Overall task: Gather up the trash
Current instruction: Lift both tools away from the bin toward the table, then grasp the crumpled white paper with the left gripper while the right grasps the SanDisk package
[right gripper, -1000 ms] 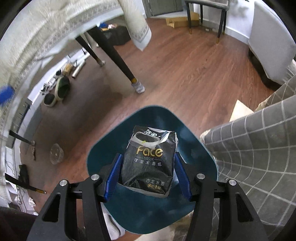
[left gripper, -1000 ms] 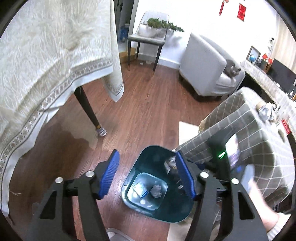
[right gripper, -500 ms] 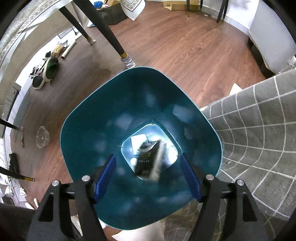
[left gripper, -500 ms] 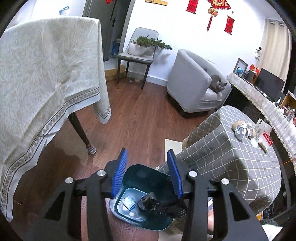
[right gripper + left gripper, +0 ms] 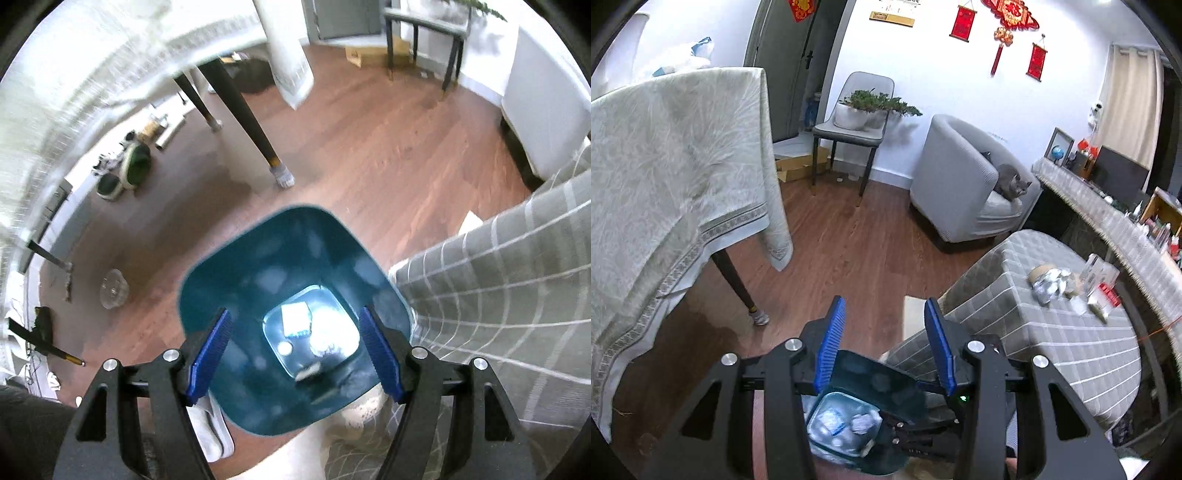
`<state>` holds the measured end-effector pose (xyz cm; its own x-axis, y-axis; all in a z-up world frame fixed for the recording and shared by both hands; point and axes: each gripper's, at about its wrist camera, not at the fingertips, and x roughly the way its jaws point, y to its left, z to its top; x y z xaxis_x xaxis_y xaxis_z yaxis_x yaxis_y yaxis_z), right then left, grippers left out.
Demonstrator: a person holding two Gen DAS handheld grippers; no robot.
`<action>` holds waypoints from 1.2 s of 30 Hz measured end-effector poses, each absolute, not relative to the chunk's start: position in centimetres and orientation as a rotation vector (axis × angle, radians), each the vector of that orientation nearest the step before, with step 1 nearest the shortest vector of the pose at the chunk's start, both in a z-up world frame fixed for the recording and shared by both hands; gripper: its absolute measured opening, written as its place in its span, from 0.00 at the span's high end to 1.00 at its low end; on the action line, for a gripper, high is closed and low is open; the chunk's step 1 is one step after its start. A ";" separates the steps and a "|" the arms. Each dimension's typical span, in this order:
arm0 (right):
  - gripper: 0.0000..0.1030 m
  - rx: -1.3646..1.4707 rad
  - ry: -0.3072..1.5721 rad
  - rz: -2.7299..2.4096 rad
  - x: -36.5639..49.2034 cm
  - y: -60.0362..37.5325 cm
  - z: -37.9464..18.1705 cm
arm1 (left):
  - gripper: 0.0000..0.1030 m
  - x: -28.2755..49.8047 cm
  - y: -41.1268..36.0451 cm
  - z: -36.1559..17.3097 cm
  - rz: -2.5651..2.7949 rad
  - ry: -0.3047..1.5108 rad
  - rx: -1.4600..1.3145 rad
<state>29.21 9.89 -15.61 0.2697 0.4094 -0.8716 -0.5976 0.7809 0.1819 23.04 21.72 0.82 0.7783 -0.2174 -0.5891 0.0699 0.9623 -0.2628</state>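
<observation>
A teal trash bin (image 5: 295,251) stands on the wood floor beside the grey checked table (image 5: 509,280). Trash lies at its bottom: a white wrapper (image 5: 295,317), crumpled pieces and the dark tissue pack (image 5: 310,369). My right gripper (image 5: 295,354) is open and empty above the bin. My left gripper (image 5: 882,350) is open and empty, held higher; the bin (image 5: 871,376) and the right gripper show below it. On the checked table (image 5: 1015,317) lie crumpled foil (image 5: 1049,288) and other small items (image 5: 1100,291).
A table with a cream cloth (image 5: 672,184) stands left, its dark leg (image 5: 738,291) near the bin. A grey armchair with a cat (image 5: 1012,182), a chair with a plant (image 5: 864,110) and a long sideboard (image 5: 1108,218) stand behind. Shoes (image 5: 125,170) lie on the floor.
My right gripper opened and the black tissue pack dropped into the bin; the gripper then rose a little. My left gripper lifted, tilted up toward the room and narrowed its opening.
</observation>
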 end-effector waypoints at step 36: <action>0.30 -0.002 0.759 0.531 27.0 -10.4 -1.3 | 0.29 27.4 5.3 2.1 -0.360 0.626 -0.192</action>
<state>27.05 -10.42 -1.28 0.6010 0.4571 -0.6557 -0.4588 0.8690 0.1853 27.38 5.30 2.10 0.7510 -0.3847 -0.5366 0.2703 0.9206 -0.2818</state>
